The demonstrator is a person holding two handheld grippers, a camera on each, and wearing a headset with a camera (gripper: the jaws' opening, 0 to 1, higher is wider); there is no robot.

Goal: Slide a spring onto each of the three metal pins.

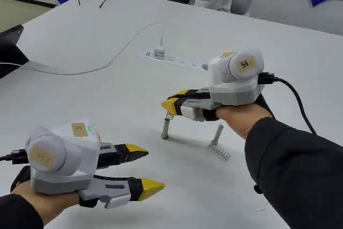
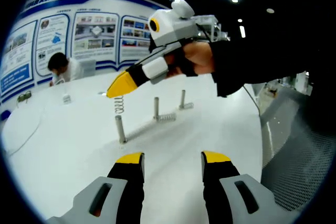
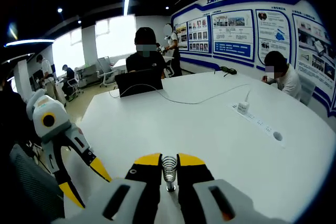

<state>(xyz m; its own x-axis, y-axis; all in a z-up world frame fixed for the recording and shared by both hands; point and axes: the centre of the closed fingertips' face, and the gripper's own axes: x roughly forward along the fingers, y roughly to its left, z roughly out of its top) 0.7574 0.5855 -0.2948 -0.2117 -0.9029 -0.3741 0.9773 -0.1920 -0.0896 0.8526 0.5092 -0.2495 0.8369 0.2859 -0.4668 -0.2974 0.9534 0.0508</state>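
- Step in hand, as I judge it: threading the first spring onto a pin; no pin wears a spring yet, so the task is early.
- right claw (image 1: 170, 105): clenched on the held spring (image 3: 168, 168), with the top coils pinched between the yellow tips and the rest hanging down below them.
- near pin (image 1: 165, 128): upright on the table (image 1: 107, 79), directly under the right claw's tips. The spring's lower end is just above the pin top; touching or not, cannot tell.
- To do it well: keep the spring's axis in line with the pin, since it looks slightly tilted in the left gripper view. Come straight down so the bottom coil rings the pin top, then let go only once a few coils are over it.
- Risk, my guess: the spring is soft, so an off-centre push could bend it or tip the pin. A light grip and a slow descent would help.
- left claw (image 2: 173, 158): released, jaws apart, holding nothing, hovering low and well apart from the pins. All three stand ahead of its tips.
- middle pin (image 2: 156, 107) and far pin (image 2: 182, 98): bare, behind the right claw's tips on the hand side.
- loose spring (image 1: 221, 151): lying flat on the table, just beside a bare pin and under the right claw's body.
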